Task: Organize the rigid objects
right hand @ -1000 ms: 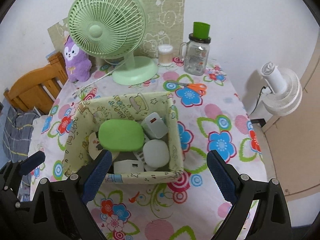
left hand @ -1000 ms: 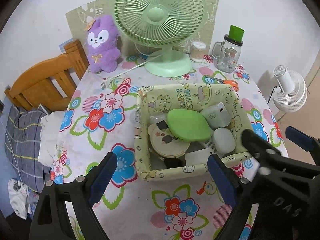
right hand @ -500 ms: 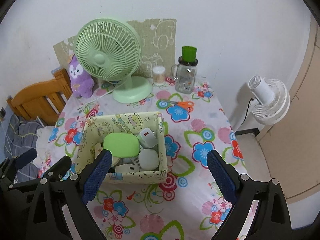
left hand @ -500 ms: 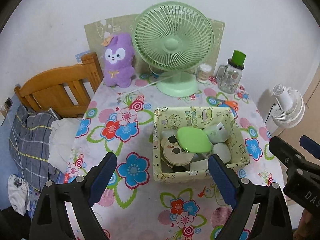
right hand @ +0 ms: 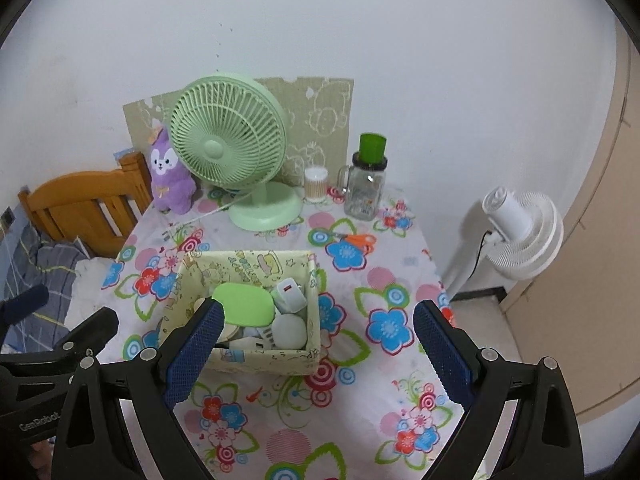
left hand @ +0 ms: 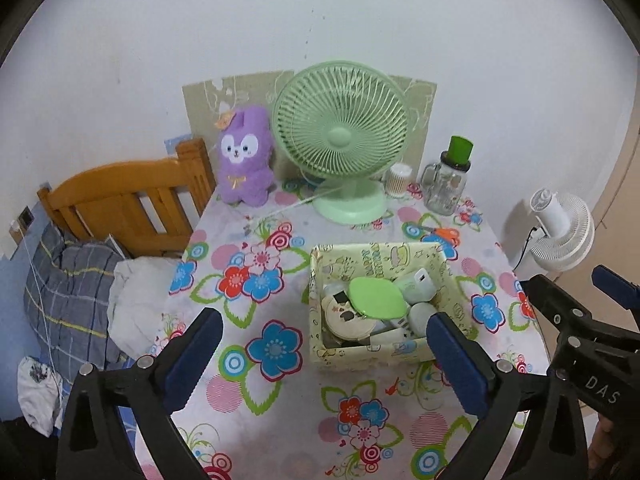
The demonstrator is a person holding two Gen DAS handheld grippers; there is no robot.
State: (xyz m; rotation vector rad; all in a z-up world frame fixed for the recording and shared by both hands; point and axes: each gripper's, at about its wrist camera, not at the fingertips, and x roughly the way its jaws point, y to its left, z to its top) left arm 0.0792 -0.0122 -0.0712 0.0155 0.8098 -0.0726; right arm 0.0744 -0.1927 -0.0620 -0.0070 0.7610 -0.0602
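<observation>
Though crammed, the box [left hand: 370, 358] sits upright.

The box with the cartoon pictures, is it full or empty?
Full. The box is packed nearly to its rim: a green oval case lies on top, beside a white charger and a round white thing.

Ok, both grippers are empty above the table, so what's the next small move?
Probably take the orange-handled scissors with the right gripper: they lie loose on the floral tablecloth behind the patterned box, which already holds the other small items.
</observation>
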